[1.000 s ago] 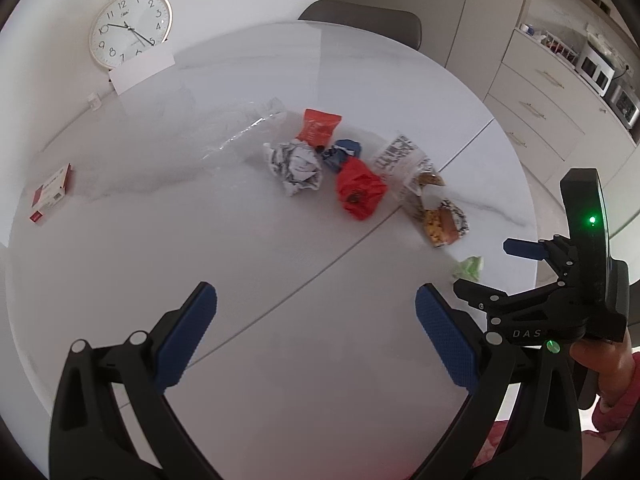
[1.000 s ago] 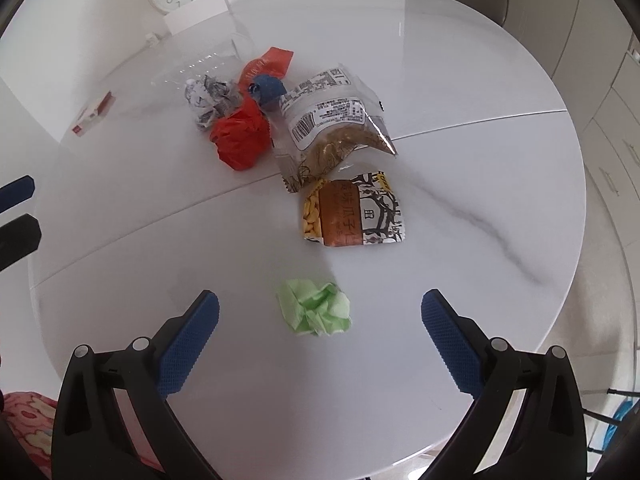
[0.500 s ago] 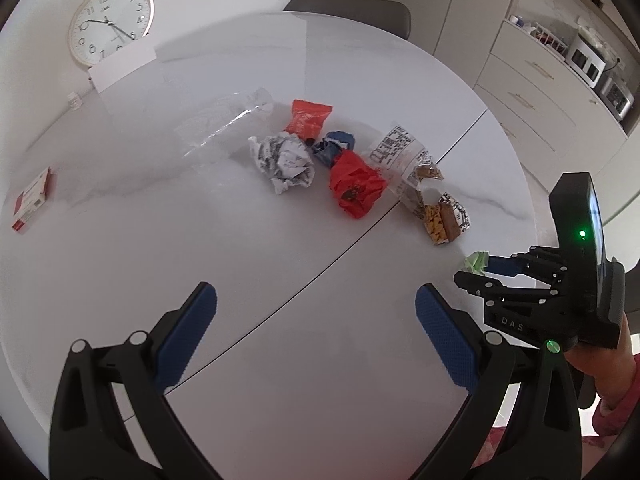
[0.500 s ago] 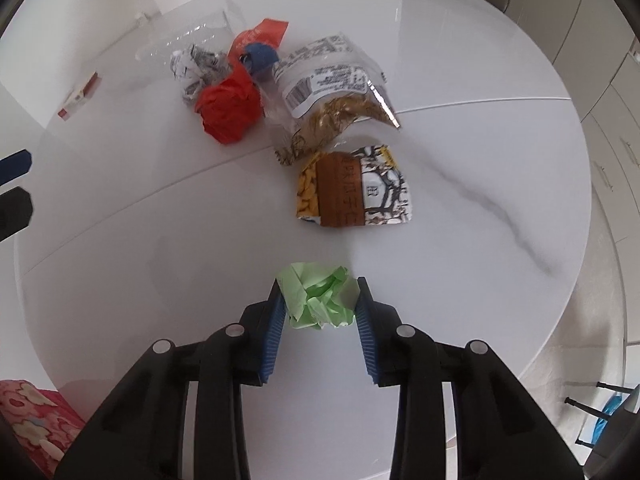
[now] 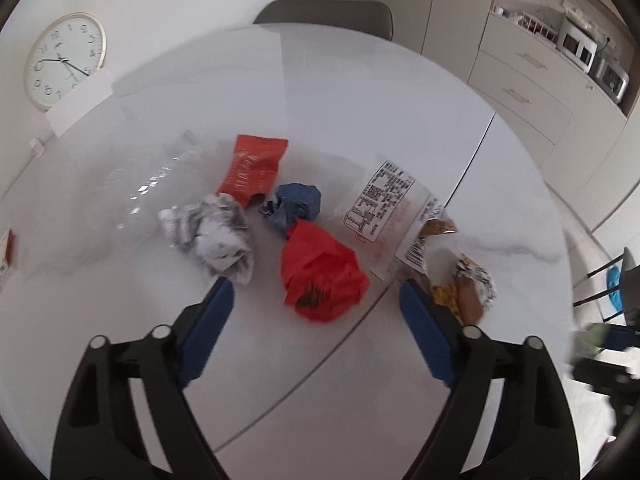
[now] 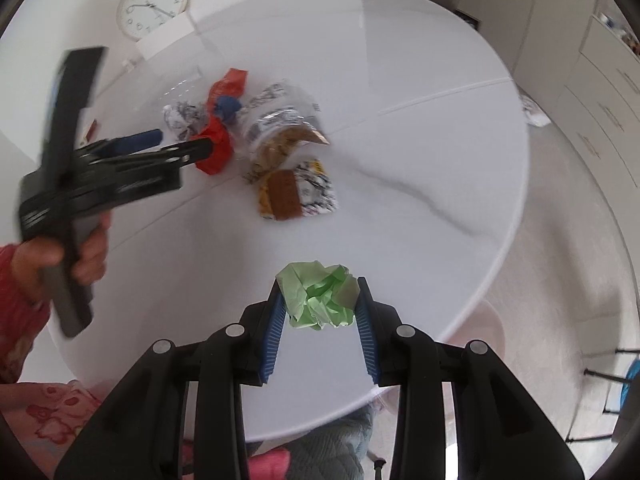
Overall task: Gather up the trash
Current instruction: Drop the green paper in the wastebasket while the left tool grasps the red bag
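My right gripper (image 6: pixel 322 306) is shut on a crumpled green paper ball (image 6: pixel 320 300) and holds it above the near edge of the round white table (image 6: pixel 400 80). My left gripper (image 5: pixel 316 308) is open, its blue pads either side of a crumpled red wrapper (image 5: pixel 320 272). Beyond it lie a crumpled black-and-white paper (image 5: pixel 216 236), a blue wad (image 5: pixel 296 204), a flat red packet (image 5: pixel 252 168), a clear labelled snack bag (image 5: pixel 388 204) and a yellow-brown snack packet (image 5: pixel 468 292). The left gripper also shows in the right wrist view (image 6: pixel 160 144), over the red wrapper (image 6: pixel 212 148).
A clear plastic bag (image 5: pixel 148 176) lies at the table's left. A small red-and-white box (image 5: pixel 6 252) sits at the far left edge. A wall clock (image 5: pixel 64 60) and a grey chair (image 5: pixel 324 16) stand behind the table. Cabinets (image 5: pixel 540 92) line the right.
My right gripper closed on the green paper ball and lifted it off the table toward me. My left gripper moved forward across the table to straddle the red wrapper.
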{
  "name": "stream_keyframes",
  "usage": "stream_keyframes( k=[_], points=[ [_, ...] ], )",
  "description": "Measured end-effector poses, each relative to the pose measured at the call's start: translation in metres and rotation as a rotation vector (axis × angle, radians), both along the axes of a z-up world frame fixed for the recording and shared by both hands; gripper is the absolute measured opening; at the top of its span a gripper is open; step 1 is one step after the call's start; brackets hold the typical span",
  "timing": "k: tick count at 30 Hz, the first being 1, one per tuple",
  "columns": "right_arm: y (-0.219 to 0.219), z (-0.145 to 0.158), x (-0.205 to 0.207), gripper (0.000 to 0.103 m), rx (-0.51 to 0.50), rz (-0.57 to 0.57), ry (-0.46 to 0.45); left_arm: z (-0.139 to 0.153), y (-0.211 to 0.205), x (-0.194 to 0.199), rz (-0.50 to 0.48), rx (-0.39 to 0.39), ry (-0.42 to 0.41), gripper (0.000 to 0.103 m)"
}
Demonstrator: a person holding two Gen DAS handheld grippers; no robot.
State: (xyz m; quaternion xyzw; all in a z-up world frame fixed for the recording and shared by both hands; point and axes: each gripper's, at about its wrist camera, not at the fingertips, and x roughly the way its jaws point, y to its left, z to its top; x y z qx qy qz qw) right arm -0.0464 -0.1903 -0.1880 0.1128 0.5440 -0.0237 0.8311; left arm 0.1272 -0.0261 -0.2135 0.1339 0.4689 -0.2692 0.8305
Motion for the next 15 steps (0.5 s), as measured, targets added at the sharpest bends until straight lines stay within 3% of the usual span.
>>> stream_keyframes(
  k=[3,7,10,15],
  points=[
    [-0.012,0.001,-0.011,0.035,0.005,-0.031,0.012,-0.013,-0.009,0.004,-0.024,0.023,-0.01,0.069],
    [-0.026,-0.001,-0.026,0.035,0.021,-0.076,0.022,-0.02,-0.012,0.012,-0.025,0.015,0.012,0.044],
    [-0.04,0.0,-0.035,0.035,0.059,-0.11,0.01,-0.019,-0.008,0.016,-0.008,-0.004,0.014,0.039],
    [-0.069,0.003,-0.055,0.035,0.083,-0.189,-0.016,-0.003,0.003,0.005,-0.003,-0.013,0.004,0.038]
  ],
)
